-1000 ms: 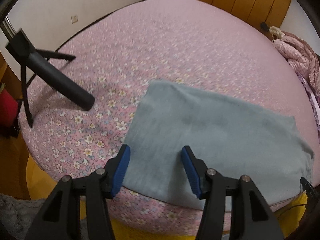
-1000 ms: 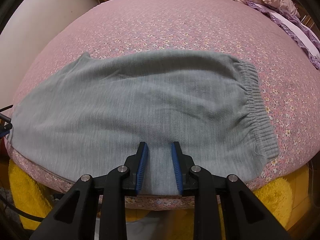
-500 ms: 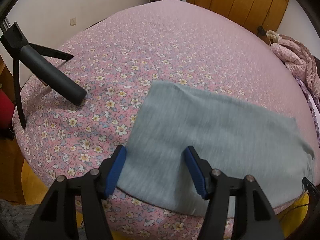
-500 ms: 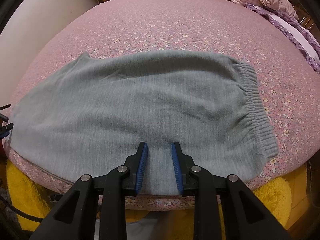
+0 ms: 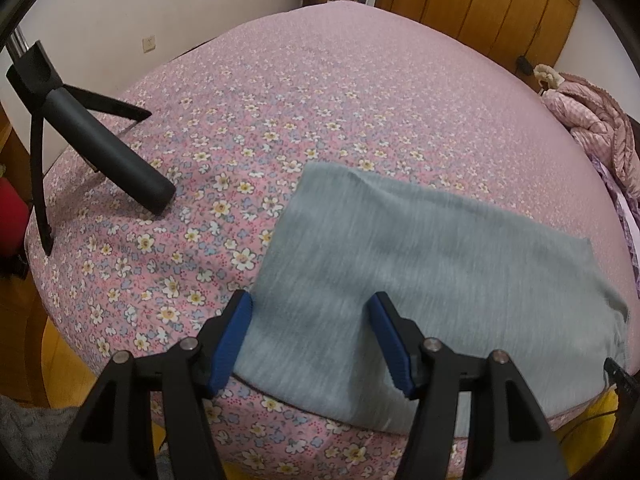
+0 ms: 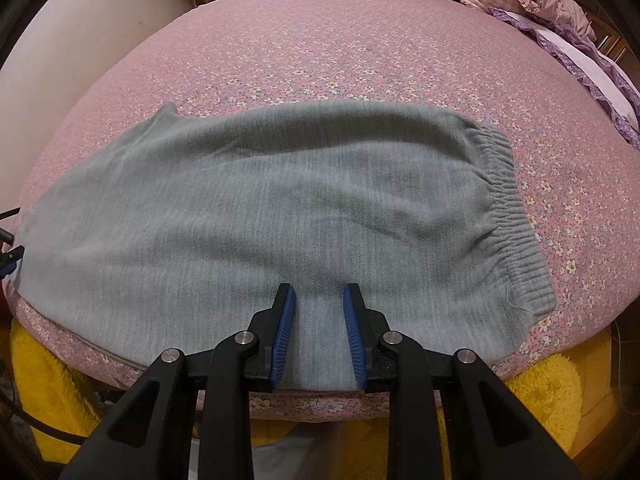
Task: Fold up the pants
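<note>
Left wrist view: our left gripper (image 5: pixel 310 338) hangs over the near-left corner of the grey pants (image 5: pixel 420 280), jaws spread wide, nothing pinched. The pants lie flat at 5 o'clock on the floral bedsheet (image 5: pixel 320 100), already doubled by the look of it, near edge draped off the mattress, probably so we can reach under it. A black tripod (image 5: pixel 92 140) sits at 9 o'clock, a pink quilt (image 5: pixel 592 128) at 3.

Right wrist view: our right gripper (image 6: pixel 319 330) straddles the near edge mid-length, jaws narrow but apart, fabric between them; we can't confirm any pinch. Only this view shows the elastic waistband (image 6: pixel 508 208) at 3 o'clock; only the left shows the tripod.
</note>
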A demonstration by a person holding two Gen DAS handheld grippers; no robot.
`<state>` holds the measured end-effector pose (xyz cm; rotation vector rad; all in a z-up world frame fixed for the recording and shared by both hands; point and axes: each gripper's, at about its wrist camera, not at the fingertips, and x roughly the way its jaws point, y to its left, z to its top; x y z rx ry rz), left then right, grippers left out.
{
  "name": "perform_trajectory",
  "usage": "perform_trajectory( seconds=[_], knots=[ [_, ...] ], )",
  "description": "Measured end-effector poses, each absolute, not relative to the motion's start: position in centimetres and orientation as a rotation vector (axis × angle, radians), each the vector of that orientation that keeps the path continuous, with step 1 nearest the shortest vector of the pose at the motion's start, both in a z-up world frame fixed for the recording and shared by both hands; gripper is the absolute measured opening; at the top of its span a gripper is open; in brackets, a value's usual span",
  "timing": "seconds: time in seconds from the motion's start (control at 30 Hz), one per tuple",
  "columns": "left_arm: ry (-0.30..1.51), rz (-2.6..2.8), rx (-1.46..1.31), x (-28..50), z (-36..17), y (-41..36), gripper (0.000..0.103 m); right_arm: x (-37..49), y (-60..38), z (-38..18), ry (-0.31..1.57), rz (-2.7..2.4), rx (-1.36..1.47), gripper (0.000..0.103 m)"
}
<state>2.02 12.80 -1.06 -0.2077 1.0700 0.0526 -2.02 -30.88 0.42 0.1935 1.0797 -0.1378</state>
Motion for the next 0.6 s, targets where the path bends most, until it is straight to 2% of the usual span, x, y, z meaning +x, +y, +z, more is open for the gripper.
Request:
perform_trajectory(
  seconds=[0.17,0.37,0.43,0.5,0.57,0.6],
  knots=[
    [1.085,0.067,-0.201,2.7,-0.9,12.6,0.063,-2.2,-30.8,0.4,1.077,-0.142,0.205,0.027],
    [1.084,0.088,-0.225,3.0,-0.7,12.0,0.05,-2.2,-31.2,0.4,1.07,-0.141,0.24,0.027],
    [1.082,0.094,-0.224,3.0,-0.7,11.7,0.042,-2.3,-31.6,0.3,1.064,-0.135,0.272,0.028],
    [1.081,0.082,-0.214,3.1,-0.5,11.0,0.025,-2.4,-31.9,0.3,1.057,-0.127,0.299,0.029],
    [1.083,0.065,-0.198,3.2,-0.3,10.4,0.016,-2.6,-32.0,0.3,1.048,-0.121,0.323,0.031],
    [1.083,0.061,-0.194,3.3,-0.1,10.1,0.015,-2.6,-32.1,0.3,1.041,-0.11,0.333,0.035]
  ],
)
